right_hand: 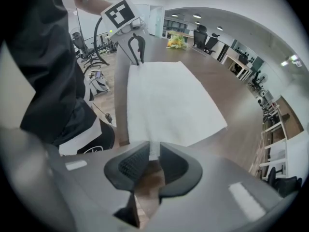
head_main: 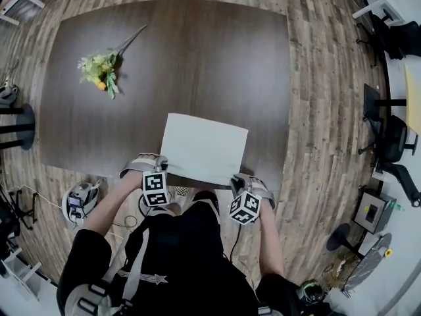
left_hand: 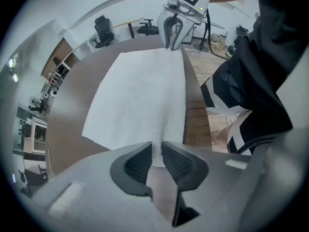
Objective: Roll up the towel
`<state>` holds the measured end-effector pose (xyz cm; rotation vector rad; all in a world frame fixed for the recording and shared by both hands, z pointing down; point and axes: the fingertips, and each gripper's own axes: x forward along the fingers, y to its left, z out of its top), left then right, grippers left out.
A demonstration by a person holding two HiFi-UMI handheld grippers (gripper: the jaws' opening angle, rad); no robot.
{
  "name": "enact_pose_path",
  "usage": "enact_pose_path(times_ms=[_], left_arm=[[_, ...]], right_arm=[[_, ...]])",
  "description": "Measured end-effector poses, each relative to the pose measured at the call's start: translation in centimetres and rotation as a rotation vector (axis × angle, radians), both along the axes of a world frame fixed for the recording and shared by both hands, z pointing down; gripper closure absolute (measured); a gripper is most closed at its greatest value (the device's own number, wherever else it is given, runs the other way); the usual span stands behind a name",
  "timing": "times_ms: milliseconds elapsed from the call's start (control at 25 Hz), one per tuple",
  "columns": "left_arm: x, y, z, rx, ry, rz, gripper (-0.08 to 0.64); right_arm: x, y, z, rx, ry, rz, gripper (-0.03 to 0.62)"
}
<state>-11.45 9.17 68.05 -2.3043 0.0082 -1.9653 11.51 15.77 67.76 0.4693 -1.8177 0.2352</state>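
A white towel (head_main: 204, 147) lies spread flat on the dark brown table (head_main: 177, 51), its near edge along the table's front edge. My left gripper (head_main: 160, 167) points straight down at the towel's near left corner. In the left gripper view that corner of the towel (left_hand: 140, 95) sits between the pads, touching both, with my left gripper (left_hand: 157, 151) shut on it. My right gripper (head_main: 237, 180) is at the near right corner. The right gripper view shows the towel (right_hand: 166, 100) pinched the same way by my right gripper (right_hand: 153, 151).
A bunch of yellow and green flowers (head_main: 100, 70) lies on the table's far left part. The person stands right at the front edge. Office chairs (head_main: 395, 143) and desks stand on the wood floor to the right, and cables and a device (head_main: 79, 201) lie at the lower left.
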Motion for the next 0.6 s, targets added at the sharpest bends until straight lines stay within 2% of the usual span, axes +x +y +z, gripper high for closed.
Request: enact_pose_path(times_ms=[160,280,600], left_arm=[[-0.1,-1.4,-0.4,0.075,0.031,-0.043,0.375],[0.0,-2.0,-0.9,0.099,0.047,-0.062,0.309],[0.4,-1.2,-3.0,0.146,0.091,-0.057,0.305]], right_arm=[[0.8,-1.1,-0.3,0.081,0.024,0.052,0.418],[1.2,-1.5,-0.9,0.11,0.04,0.059,0.383],[0.0,0.0,-2.8,0.161,0.031,0.042,0.388]])
